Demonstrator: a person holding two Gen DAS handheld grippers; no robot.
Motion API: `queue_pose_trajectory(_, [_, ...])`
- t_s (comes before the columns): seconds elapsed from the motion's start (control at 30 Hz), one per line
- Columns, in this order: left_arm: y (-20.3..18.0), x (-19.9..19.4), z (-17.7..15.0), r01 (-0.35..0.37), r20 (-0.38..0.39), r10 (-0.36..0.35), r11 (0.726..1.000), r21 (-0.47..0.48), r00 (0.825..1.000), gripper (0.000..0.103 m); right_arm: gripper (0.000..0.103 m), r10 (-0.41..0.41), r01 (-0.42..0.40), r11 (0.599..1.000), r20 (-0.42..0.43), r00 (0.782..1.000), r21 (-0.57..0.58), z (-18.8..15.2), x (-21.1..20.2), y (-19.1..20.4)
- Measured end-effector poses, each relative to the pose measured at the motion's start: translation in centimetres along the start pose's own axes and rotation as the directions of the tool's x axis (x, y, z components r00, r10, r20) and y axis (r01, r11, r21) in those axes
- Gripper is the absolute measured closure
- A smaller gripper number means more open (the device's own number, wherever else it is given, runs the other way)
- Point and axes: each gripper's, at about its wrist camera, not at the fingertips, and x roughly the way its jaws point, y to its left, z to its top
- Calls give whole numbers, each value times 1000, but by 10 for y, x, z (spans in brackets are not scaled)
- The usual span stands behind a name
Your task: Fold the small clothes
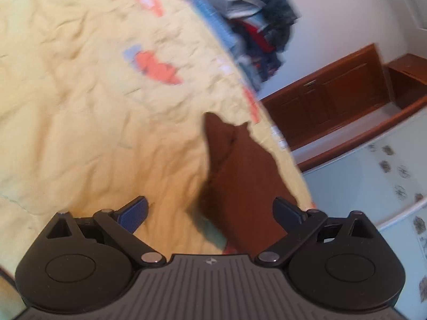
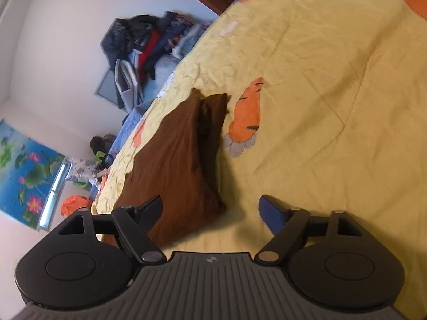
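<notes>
A small brown garment [image 2: 181, 157] lies folded lengthwise on a yellow bedspread [image 2: 320, 85] printed with orange carrots. In the left wrist view the same brown garment [image 1: 240, 176] stretches away from my left gripper [image 1: 210, 210], whose jaws stand wide open with the cloth's near end between them; the pads do not press it. My right gripper [image 2: 210, 208] is open too, and the garment's near corner lies by its left finger [image 2: 150, 208] without being pinched. The left wrist view is blurred.
A heap of dark and red clothes [image 2: 141, 45] sits past the bed's far edge. A brown wooden cabinet [image 1: 333, 98] runs along the white wall. A blue flower picture [image 2: 24, 170] hangs low on the wall, with bags on the floor beside the bed.
</notes>
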Motion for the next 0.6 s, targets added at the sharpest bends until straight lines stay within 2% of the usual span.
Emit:
queue_pose_trajectory(0.03, [-6, 3, -3, -12, 0, 12, 1000, 15, 1000, 1, 21, -4, 4, 1000, -5, 1000, -6, -2, 0, 6])
queue_pose_trajectory(0.1, [-19, 20, -5, 9, -44, -8, 999, 35, 999, 1, 20, 18, -17, 1000, -32, 999, 25, 3, 15, 12])
queue_pose_trajectory(0.2, [-33, 43, -5, -29, -26, 32, 995, 97, 999, 2, 21, 58, -56, 996, -31, 998, 65, 9, 38, 18])
queue_pose_trajectory(0.23, [-38, 48, -5, -40, -31, 44, 992, 120, 999, 4, 27, 49, -47, 997, -38, 998, 57, 11, 45, 22])
queue_pose_trajectory(0.27, [-43, 52, -4, -63, -28, 68, 989, 135, 997, 22, 45, 38, -35, 998, -65, 997, 56, 14, 54, 25])
queue_pose_trajectory(0.3, [-46, 60, -4, -82, -57, 92, 984, 157, 994, 52, 60, 31, -24, 998, -109, 994, 64, 17, 65, 25])
queue_pose_trajectory(0.33, [-47, 71, -4, -110, -121, 132, 979, 174, 984, 94, 87, 27, -19, 998, -150, 988, 54, 17, 75, 24])
queue_pose_trajectory(0.47, [-50, 61, -8, -124, -114, 149, 972, 201, 982, 94, 88, 26, -26, 1000, -135, 991, 3, 15, 62, 30])
queue_pose_trajectory(0.6, [-52, 14, -14, -53, -140, 84, 976, 211, 987, 95, 89, 107, -112, 993, -123, 987, -30, 10, 23, 38])
